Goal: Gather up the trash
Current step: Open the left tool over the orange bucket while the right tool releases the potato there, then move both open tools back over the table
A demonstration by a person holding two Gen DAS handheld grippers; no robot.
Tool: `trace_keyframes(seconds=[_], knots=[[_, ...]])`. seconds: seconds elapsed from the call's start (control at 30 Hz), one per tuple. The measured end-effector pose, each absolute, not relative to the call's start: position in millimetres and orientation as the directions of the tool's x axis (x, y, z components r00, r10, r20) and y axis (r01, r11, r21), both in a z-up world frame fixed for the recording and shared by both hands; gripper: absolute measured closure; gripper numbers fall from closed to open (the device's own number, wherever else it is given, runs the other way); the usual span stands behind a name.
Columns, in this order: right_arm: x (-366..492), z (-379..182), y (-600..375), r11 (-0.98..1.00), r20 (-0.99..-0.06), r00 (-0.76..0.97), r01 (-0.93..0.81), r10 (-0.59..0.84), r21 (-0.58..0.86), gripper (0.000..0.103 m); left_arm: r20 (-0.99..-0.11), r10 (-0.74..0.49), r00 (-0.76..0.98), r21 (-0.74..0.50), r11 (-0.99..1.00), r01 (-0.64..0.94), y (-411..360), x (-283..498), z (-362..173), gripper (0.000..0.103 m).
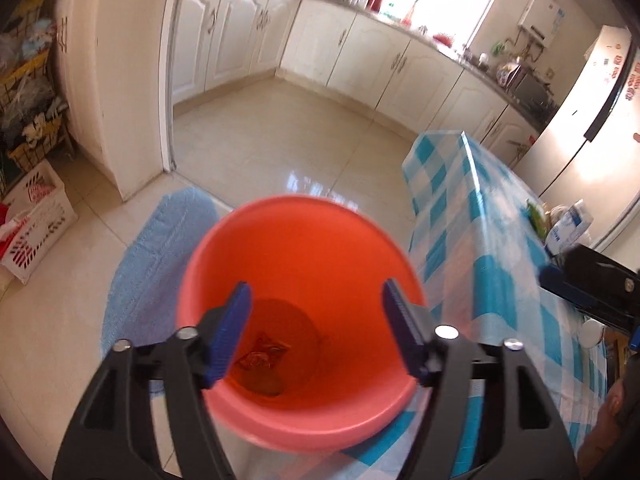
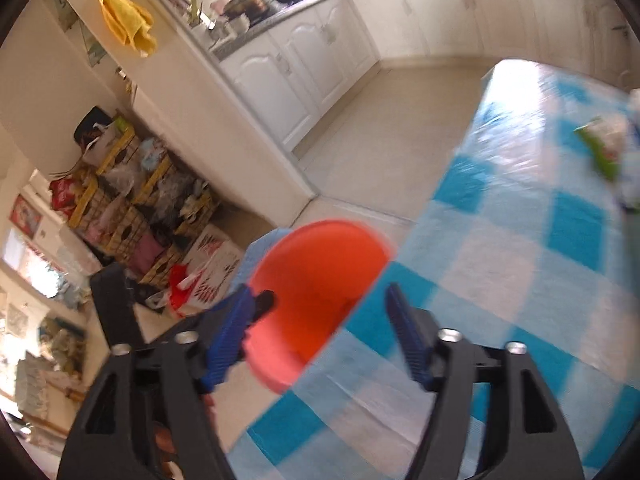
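Left gripper [image 1: 316, 312]: jaws spread, empty, above red bin [image 1: 280, 248] on floor beside table [image 1: 500, 280]. Wrapper [image 1: 262, 356] at bin bottom. Right gripper [image 2: 320, 320]: jaws spread, empty, over table edge.

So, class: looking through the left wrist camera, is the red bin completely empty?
No. A crumpled red wrapper lies at the bottom of the red bin, seen between the open left tool's fingers.
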State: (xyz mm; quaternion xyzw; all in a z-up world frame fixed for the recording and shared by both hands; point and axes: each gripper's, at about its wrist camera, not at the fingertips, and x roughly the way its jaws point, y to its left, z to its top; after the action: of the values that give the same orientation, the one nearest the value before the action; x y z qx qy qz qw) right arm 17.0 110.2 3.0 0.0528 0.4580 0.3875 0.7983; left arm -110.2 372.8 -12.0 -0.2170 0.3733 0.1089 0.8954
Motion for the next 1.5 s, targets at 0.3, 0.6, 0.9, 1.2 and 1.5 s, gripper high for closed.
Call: trace_keyframes(seconds=[0.3,0.6,0.9,1.2,1.5], knots=[[-30.9,23.5,15.9,0.818,-0.642,0.536,-0.503,0.548,0.278,0.017,-0.540,-0.033,0.841,-0.304,0.939,-0.159,327.8,-125.8,43.2,0.016],[-55.8,9.2,-88.9,0.899,-0.625,0.646,-0.325,0.439,0.295,0.016,-0.541,-0.206,0.815,-0.191,0.974,0.119,234.4,-118.7,75.5,0.016],[-65.2,-10.4,-194.8,0.911,-0.608,0.717,-0.096,0.342,0.400,0.016,-0.612,-0.348,0.710,-0.086,0.922,0.377,131.6,-115.7,71.7,0.016],[-68.7,-28.6,-248.2,0.886,-0.617,0.717,-0.003,0.325,0.463,0.015,-0.648,-0.374,0.663,-0.057,0.893,0.447,76.6,-84.3,69.8,0.016],[-54.7,-38.3,-233.6,0.849,-0.619,0.645,-0.091,0.448,0.520,0.015,-0.630,-0.292,0.719,-0.145,0.955,0.260,85.7,-1.7,72.5,0.016]])
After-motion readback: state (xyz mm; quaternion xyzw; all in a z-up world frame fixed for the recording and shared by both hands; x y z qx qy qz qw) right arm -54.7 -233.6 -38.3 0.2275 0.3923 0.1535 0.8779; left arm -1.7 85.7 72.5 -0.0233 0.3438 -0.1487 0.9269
